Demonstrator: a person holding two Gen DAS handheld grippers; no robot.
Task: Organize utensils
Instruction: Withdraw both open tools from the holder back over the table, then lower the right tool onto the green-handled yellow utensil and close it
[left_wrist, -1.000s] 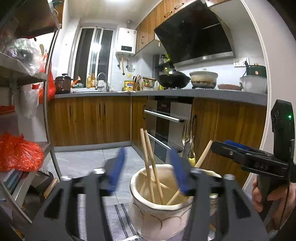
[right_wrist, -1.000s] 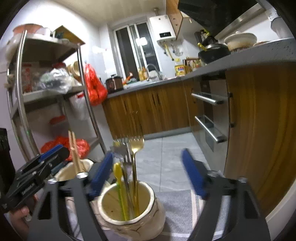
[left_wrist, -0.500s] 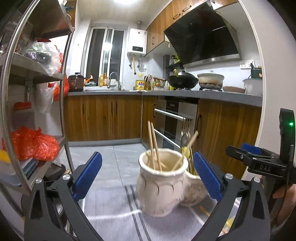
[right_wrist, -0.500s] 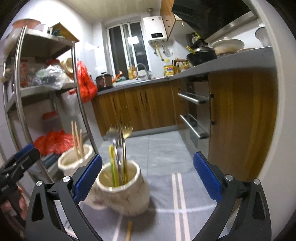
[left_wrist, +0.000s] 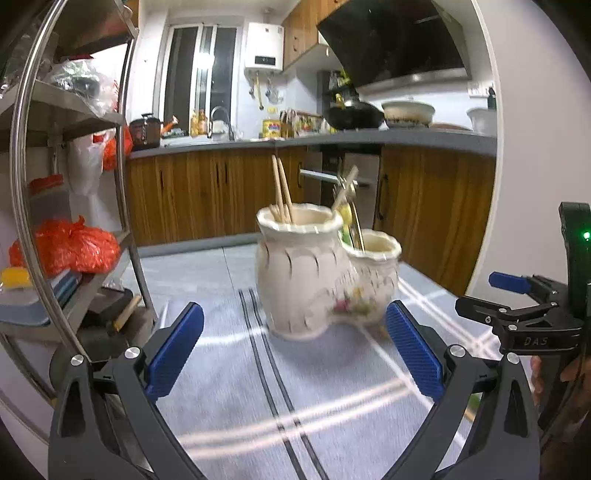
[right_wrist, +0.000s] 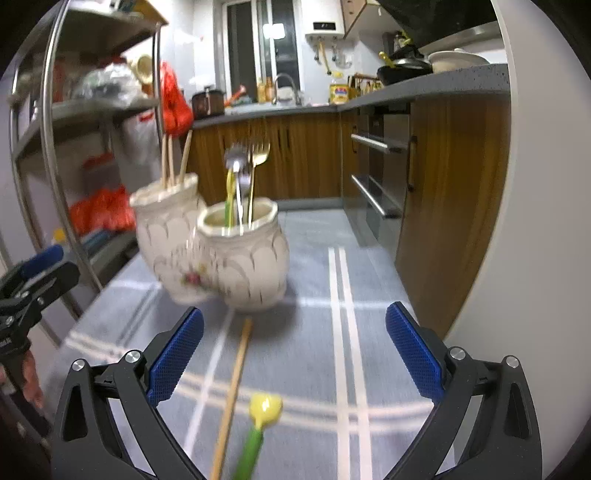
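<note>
The right wrist view catches stuff the left one mostly misses: a loose wooden chopstick lying on the grey striped cloth in the lower middle of the frame, and right beside it a green-handled utensil with a yellow head, bottom centre. Neither has made it into a pot. The left wrist view barely shows them, but it does give the clearer look at the metal shelf rack filling the left side, with orange bags on it.

Containers: two cream ceramic pots stand touching each other on the cloth, mid-frame in both views. The taller pot holds wooden chopsticks standing upright and a bit fanned. The shorter pot holds a gold fork, a silver piece and a yellow-green one (blurry, so hard to tell exactly what those are).

The left gripper has its jaws spread wide with nothing between them, blue pads either side of the lower frame, the pots beyond them. The right gripper is the same: jaws wide, nothing held, with the loose chopstick running between them on the cloth. Each gripper also shows at the edge of the other's view.
</note>
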